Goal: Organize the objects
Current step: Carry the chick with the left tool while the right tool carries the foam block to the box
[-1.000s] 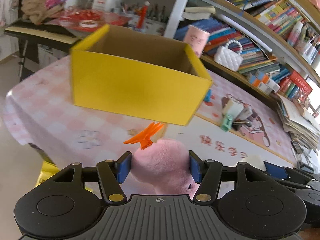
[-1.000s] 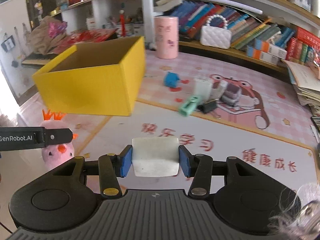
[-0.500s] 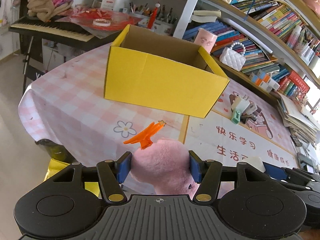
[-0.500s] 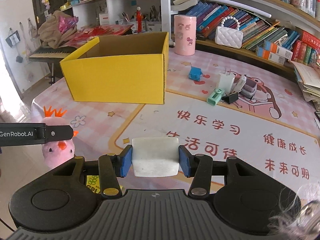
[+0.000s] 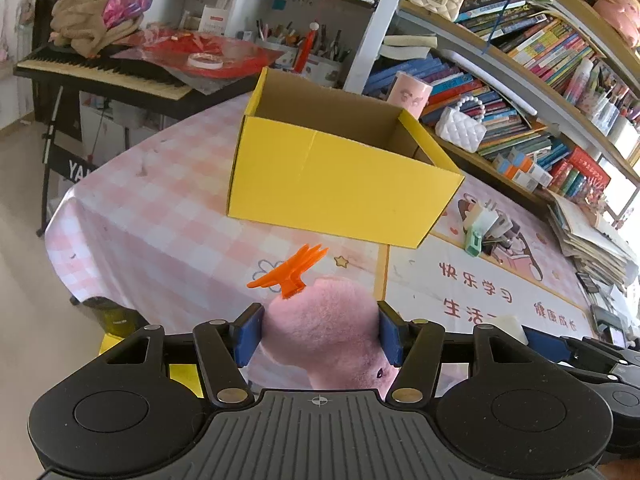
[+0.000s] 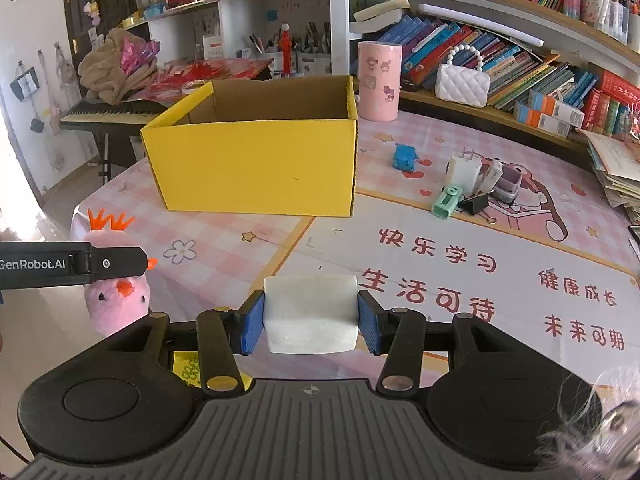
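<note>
My left gripper (image 5: 320,334) is shut on a pink plush chick (image 5: 324,328) with an orange crest; it also shows in the right wrist view (image 6: 116,296), held off the table's near left edge. My right gripper (image 6: 311,318) is shut on a white block (image 6: 311,308), above the table's front edge. An open yellow cardboard box (image 6: 256,160) stands on the pink checked tablecloth, ahead of both grippers; it also shows in the left wrist view (image 5: 340,184). Its inside looks bare.
Small items lie right of the box: a blue toy (image 6: 405,157), a white charger (image 6: 464,172), a green clip (image 6: 447,200), a black binder clip (image 6: 474,203). A pink cylinder (image 6: 379,80) and white handbag (image 6: 462,84) stand behind. Bookshelves line the back; a keyboard (image 5: 100,76) stands left.
Both grippers have pulled back from the box toward the table's near edge, and still hold their objects. The box now looks smaller and farther.
</note>
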`<action>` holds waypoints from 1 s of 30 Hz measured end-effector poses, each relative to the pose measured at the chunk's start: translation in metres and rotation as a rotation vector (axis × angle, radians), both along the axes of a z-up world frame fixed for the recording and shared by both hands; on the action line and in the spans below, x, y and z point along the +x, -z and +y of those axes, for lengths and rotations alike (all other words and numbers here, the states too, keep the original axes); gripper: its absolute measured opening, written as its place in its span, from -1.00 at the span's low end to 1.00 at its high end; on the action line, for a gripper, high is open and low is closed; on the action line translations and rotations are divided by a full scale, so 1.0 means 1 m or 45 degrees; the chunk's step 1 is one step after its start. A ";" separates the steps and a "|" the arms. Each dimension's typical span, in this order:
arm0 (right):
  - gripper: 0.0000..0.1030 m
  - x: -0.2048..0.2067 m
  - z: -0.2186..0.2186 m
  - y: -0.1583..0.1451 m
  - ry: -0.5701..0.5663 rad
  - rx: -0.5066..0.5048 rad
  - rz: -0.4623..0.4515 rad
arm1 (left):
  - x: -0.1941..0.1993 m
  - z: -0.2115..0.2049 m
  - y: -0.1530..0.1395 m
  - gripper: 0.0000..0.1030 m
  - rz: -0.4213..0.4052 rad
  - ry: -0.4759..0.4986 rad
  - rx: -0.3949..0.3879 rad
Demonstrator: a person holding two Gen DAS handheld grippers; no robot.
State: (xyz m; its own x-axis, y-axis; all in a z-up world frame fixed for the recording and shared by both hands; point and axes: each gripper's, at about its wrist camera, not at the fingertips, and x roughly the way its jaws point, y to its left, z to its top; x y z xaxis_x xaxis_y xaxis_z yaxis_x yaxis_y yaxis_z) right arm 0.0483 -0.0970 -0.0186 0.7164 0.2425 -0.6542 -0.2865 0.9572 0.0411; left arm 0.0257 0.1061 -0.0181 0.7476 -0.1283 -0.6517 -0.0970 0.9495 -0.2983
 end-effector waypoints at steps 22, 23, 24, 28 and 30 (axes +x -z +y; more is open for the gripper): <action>-0.11 -0.001 0.026 -0.005 -0.034 -0.026 -0.010 | -0.003 0.011 -0.008 0.13 -0.061 0.031 0.024; -0.11 0.000 0.026 -0.004 -0.038 -0.027 -0.009 | -0.002 0.010 -0.008 0.13 -0.062 0.036 0.029; -0.11 0.001 0.026 -0.004 -0.041 -0.029 -0.006 | -0.001 0.008 -0.008 0.13 -0.062 0.040 0.035; -0.11 0.011 0.028 -0.002 -0.058 -0.022 0.000 | 0.008 0.002 -0.010 0.13 -0.073 0.049 0.082; -0.11 0.018 0.029 -0.002 -0.075 -0.015 -0.001 | 0.012 -0.001 -0.013 0.13 -0.087 0.052 0.112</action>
State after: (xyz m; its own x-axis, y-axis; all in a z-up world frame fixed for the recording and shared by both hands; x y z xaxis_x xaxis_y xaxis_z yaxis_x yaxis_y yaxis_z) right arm 0.0668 -0.0678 -0.0168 0.7017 0.2765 -0.6566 -0.3424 0.9391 0.0294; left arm 0.0380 0.1054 -0.0048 0.7861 -0.1039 -0.6093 -0.0400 0.9751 -0.2180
